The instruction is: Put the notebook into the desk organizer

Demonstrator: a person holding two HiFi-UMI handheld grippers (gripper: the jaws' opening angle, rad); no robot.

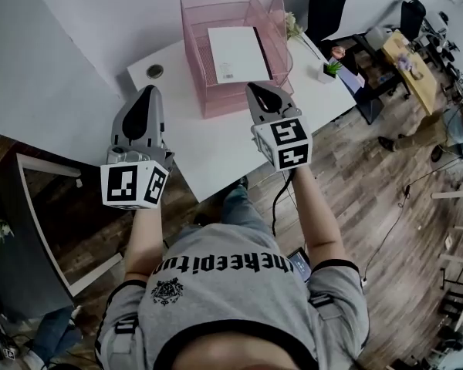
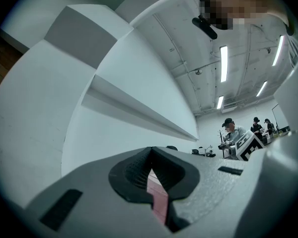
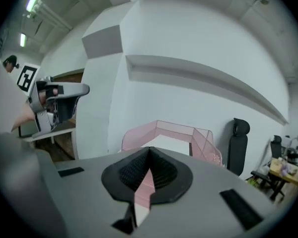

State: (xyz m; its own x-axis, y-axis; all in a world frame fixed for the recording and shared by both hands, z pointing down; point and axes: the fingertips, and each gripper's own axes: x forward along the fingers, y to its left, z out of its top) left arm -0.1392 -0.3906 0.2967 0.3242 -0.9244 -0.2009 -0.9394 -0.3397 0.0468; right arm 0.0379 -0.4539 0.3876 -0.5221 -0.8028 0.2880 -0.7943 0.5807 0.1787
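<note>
A white notebook (image 1: 238,54) lies flat inside the pink mesh desk organizer (image 1: 216,99) at the back of the white table (image 1: 208,149). My right gripper (image 1: 260,89) hovers just in front of the organizer's front wall, shut with nothing between its jaws. My left gripper (image 1: 147,91) hangs over the table's left part, apart from the organizer, also shut and empty. In the right gripper view the shut right gripper (image 3: 150,152) points at the organizer (image 3: 208,143) with the notebook (image 3: 171,144) in it. The left gripper view shows the shut left gripper (image 2: 150,152) against the white wall.
A small potted plant (image 1: 332,68) stands at the table's right corner and a round cable grommet (image 1: 155,72) at its back left. A black office chair (image 1: 328,2) is behind the table. A dark cabinet (image 1: 46,206) stands at the left. Several people (image 2: 231,130) work far off.
</note>
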